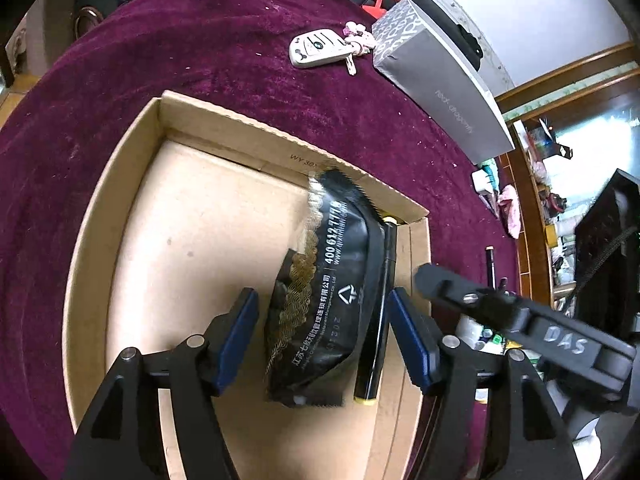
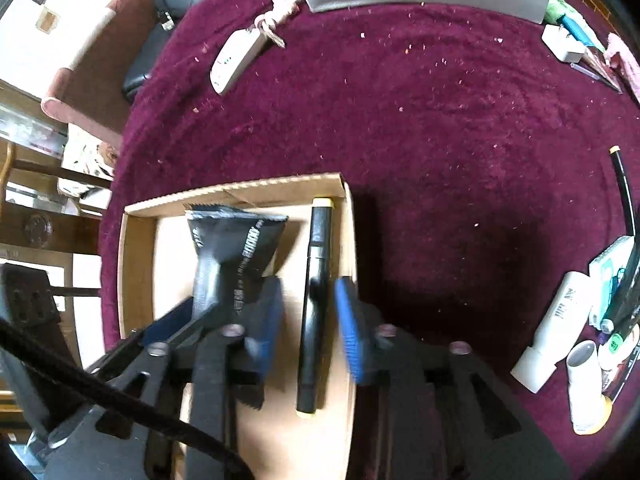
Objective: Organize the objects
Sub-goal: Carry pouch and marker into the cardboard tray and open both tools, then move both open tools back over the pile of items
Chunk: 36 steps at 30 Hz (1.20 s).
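A shallow cardboard box (image 1: 108, 200) lies on the maroon cloth. Inside, along its right wall, lie a black foil packet (image 1: 340, 280) with white print and a black marker (image 1: 376, 344) with yellow ends. My left gripper (image 1: 324, 324) is open over the box, with the packet between its blue pads (image 1: 240, 328) and a gap on each side. In the right wrist view my right gripper (image 2: 310, 320) is open and straddles the marker (image 2: 314, 280) without pressing on it. The packet (image 2: 224, 248) lies just to its left. The box rim (image 2: 132, 248) shows there too.
A white car key (image 1: 316, 48) with a pink charm lies beyond the box, beside a grey shoebox (image 1: 440, 92). White tubes (image 2: 556, 328), small bottles and a black pen (image 2: 624, 192) crowd the table's right edge. A chair stands behind the table.
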Each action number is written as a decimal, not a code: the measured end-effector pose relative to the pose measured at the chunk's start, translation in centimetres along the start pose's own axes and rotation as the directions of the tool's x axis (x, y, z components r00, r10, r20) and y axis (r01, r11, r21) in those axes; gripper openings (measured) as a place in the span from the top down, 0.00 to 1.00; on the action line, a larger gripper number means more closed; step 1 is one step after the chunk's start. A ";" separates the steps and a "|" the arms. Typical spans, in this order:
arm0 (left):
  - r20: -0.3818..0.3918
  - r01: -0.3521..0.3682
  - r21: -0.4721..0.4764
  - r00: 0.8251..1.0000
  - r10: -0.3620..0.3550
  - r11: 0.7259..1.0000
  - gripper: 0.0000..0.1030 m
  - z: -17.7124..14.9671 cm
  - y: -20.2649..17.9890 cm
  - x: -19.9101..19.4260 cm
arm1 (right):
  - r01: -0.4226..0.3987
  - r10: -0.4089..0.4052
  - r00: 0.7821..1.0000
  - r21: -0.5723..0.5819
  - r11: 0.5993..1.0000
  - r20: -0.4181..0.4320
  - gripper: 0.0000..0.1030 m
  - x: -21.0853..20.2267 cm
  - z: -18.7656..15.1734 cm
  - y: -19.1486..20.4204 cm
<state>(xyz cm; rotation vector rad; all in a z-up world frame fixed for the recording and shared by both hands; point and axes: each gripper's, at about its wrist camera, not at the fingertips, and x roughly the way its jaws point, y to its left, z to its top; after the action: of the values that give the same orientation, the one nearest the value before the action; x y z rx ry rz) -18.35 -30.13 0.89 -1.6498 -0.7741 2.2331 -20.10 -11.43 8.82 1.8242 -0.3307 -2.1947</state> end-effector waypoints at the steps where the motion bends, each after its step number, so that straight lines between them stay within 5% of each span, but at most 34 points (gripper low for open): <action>1: 0.007 -0.003 0.001 1.000 0.003 1.000 0.41 -0.1 -0.1 -0.4 | -0.002 0.002 1.000 -0.004 1.000 0.012 0.71 1.3 0.5 1.5; 7: 0.105 0.020 0.055 0.994 -0.026 0.998 0.41 -1.8 -2.6 -4.6 | -0.014 0.022 0.987 -0.055 0.998 0.157 0.70 -4.5 0.0 1.9; 10: 0.183 -0.010 0.137 0.983 -0.016 0.990 0.41 -3.0 -5.6 -6.6 | 0.024 -0.001 0.956 -0.073 0.997 0.294 0.69 -9.7 -1.2 1.1; 12: 0.226 -0.034 0.196 0.974 -0.011 0.980 0.41 -3.9 -7.9 -7.5 | 0.094 -0.052 0.902 -0.079 0.992 0.428 0.58 -13.6 -2.8 0.8; 13: 0.241 -0.041 0.227 0.970 -0.015 0.973 0.41 -4.5 -9.3 -7.8 | 0.150 -0.092 0.853 -0.073 0.986 0.514 0.50 -15.9 -4.1 0.6; 15: 0.227 -0.024 0.256 0.973 -0.036 0.966 0.41 -5.3 -11.0 -7.7 | 0.233 -0.149 0.752 -0.048 0.971 0.642 0.06 -19.2 -6.3 0.1; 17: 0.191 0.002 0.273 0.980 -0.056 0.962 0.41 -6.0 -12.7 -6.6 | 0.263 -0.171 0.653 -0.009 0.965 0.737 0.00 -21.5 -8.5 -1.5; 18: 0.174 0.000 0.280 0.983 -0.051 0.960 0.41 -6.5 -13.6 -5.9 | 0.250 -0.161 0.643 -0.006 0.968 0.749 0.00 -21.9 -8.8 -2.3; 19: 0.159 -0.004 0.286 0.986 -0.043 0.958 0.41 -6.9 -14.3 -5.2 | 0.230 -0.155 0.652 0.001 0.973 0.742 0.00 -21.9 -8.8 -3.5; 20: 0.141 -0.006 0.293 0.989 -0.037 0.956 0.41 -7.4 -15.2 -4.4 | 0.213 -0.161 0.689 0.015 0.977 0.706 0.00 -21.5 -8.3 -4.8; 22: 0.111 -0.013 0.307 0.994 -0.023 0.952 0.41 -8.4 -16.8 -2.8 | 0.143 -0.150 0.803 0.059 0.988 0.577 0.00 -19.9 -7.3 -8.3; 24: 0.089 -0.040 0.323 0.996 0.012 0.946 0.41 -9.4 -18.1 -1.0 | 0.071 -0.114 0.861 0.104 0.992 0.495 0.00 -18.3 -7.4 -11.4; 30: 0.052 -0.136 0.379 0.991 0.125 0.915 0.41 -11.3 -21.0 4.2 | 0.052 -0.106 0.938 0.169 0.984 0.331 0.01 -14.4 -10.9 -18.9; 36: 0.108 -0.293 0.451 0.955 0.275 0.843 0.41 -11.0 -22.7 8.5 | 0.042 -0.089 0.967 0.197 0.980 0.239 0.02 -13.4 -13.6 -23.7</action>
<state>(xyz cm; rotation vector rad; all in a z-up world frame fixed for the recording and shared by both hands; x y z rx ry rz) -13.09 -4.30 4.34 -1.5548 0.0249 2.4005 -5.83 15.41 10.58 1.6729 -0.5561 -2.5205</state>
